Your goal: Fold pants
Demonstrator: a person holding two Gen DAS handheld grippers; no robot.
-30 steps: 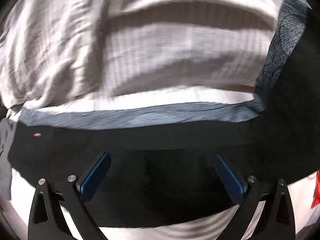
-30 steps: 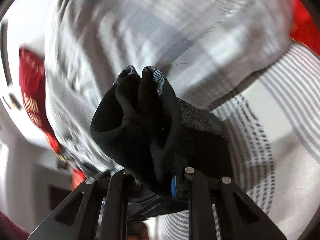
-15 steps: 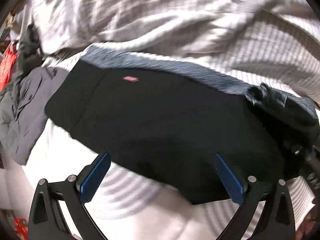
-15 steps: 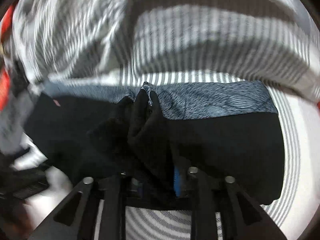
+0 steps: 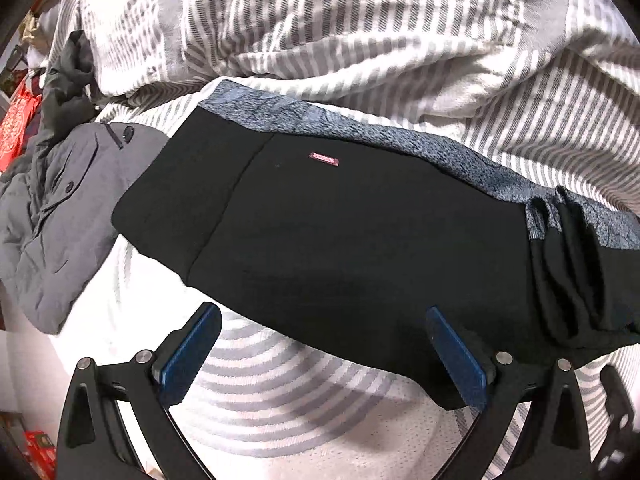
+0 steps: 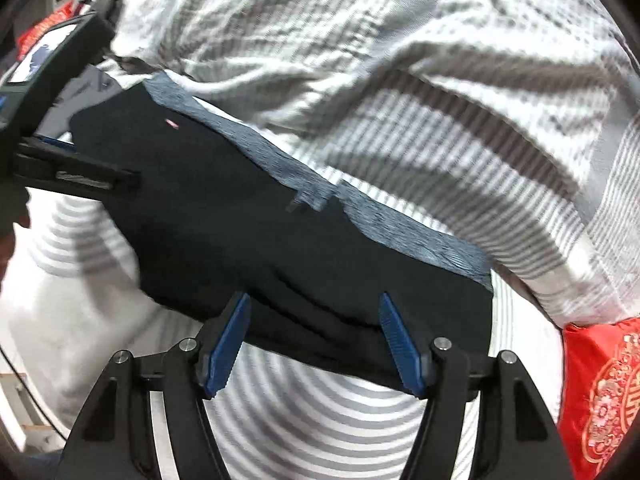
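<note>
We see the black pants (image 5: 340, 240) lying flat across the middle of the frame on the striped bed sheet (image 5: 280, 392). Our left gripper (image 5: 324, 356) is wide open and empty. Our right gripper (image 6: 316, 344) has just been opening — nothing pinched.

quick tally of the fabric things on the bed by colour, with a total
black pants with blue-grey band: 1
grey jacket: 1
grey-and-white striped blanket: 1
white sheet with grey rings: 1
red patterned cloth: 1
total: 5
</note>
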